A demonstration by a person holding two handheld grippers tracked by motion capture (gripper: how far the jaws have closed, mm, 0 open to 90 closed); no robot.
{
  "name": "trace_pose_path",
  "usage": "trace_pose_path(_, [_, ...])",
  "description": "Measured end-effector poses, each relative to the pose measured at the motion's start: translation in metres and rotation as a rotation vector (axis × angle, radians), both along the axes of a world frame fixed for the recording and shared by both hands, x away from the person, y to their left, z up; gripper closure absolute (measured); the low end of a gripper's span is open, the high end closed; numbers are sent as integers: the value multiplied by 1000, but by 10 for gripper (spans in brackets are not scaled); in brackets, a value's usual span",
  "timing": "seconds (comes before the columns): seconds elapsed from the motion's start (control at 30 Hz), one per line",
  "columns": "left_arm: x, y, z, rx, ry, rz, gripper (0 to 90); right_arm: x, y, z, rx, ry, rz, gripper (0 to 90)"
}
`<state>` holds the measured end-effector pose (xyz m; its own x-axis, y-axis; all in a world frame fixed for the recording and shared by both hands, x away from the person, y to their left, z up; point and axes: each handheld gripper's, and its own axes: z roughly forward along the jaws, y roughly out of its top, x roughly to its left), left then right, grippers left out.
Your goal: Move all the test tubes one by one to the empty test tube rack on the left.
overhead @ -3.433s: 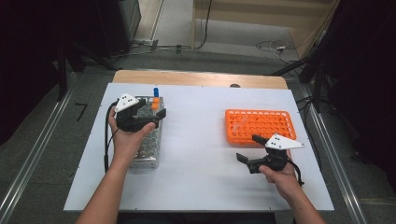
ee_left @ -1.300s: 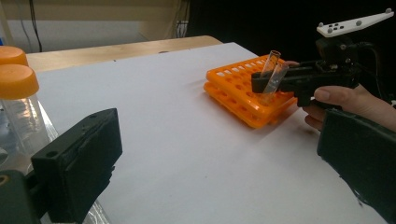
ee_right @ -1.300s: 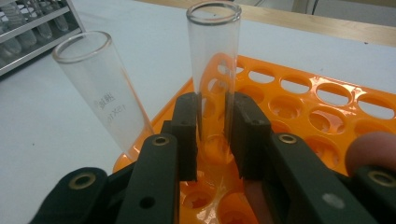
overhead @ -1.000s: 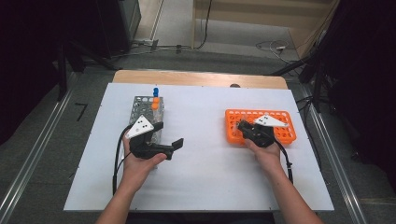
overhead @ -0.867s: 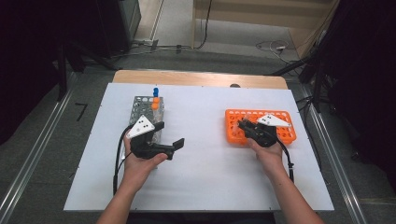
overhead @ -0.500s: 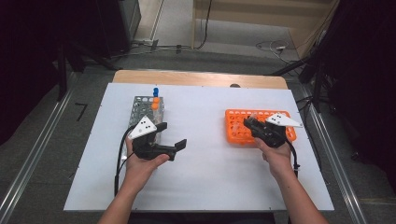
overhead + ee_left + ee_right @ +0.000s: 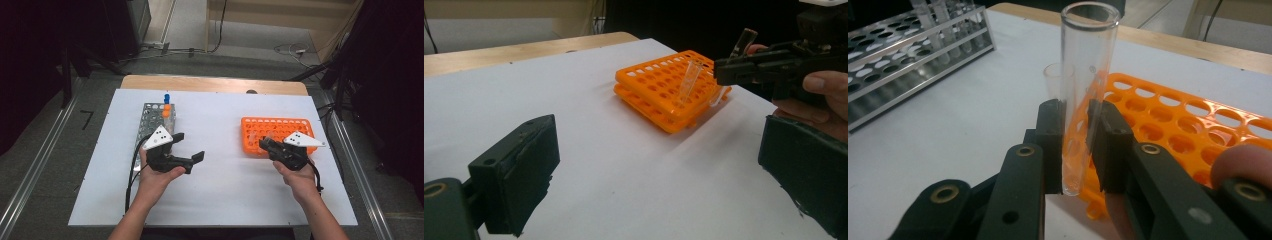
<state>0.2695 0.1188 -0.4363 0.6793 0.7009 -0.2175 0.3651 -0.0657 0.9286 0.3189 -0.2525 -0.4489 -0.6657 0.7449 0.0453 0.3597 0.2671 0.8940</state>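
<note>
1. A clear glass test tube [image 7: 1083, 90], smooth and round-mouthed, stands upright, clamped between the matte black fingers [image 7: 1050, 145] of the right gripper [image 7: 1075, 150].
2. It hangs over the near left corner of the orange plastic grid rack [image 7: 277, 135], toward the worktop's [image 7: 220, 200] right edge.
3. A second tube [image 7: 688, 82] leans in the rack.
4. The left gripper [image 7: 192, 159] gapes wide and empty beside the perforated metal rack [image 7: 150, 122].

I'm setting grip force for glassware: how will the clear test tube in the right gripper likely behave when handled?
The test tube looks thin-walled, clear and empty, so probably light but fragile under a hard squeeze. Its smooth round wall sits between the flat pads of the right gripper, so it may slip or swivel. Laid on the table, it would likely roll.
</note>
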Motion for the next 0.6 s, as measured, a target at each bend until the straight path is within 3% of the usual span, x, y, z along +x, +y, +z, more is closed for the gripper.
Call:
trace_pose_path(0.43, [-3, -11, 2, -28, -1, -61, 71, -15, 31, 0, 3, -4, 123, 736])
trace_pose_path(0.6, [-4, -19, 3, -29, -9, -84, 125, -22, 47, -1, -4, 6, 172, 736])
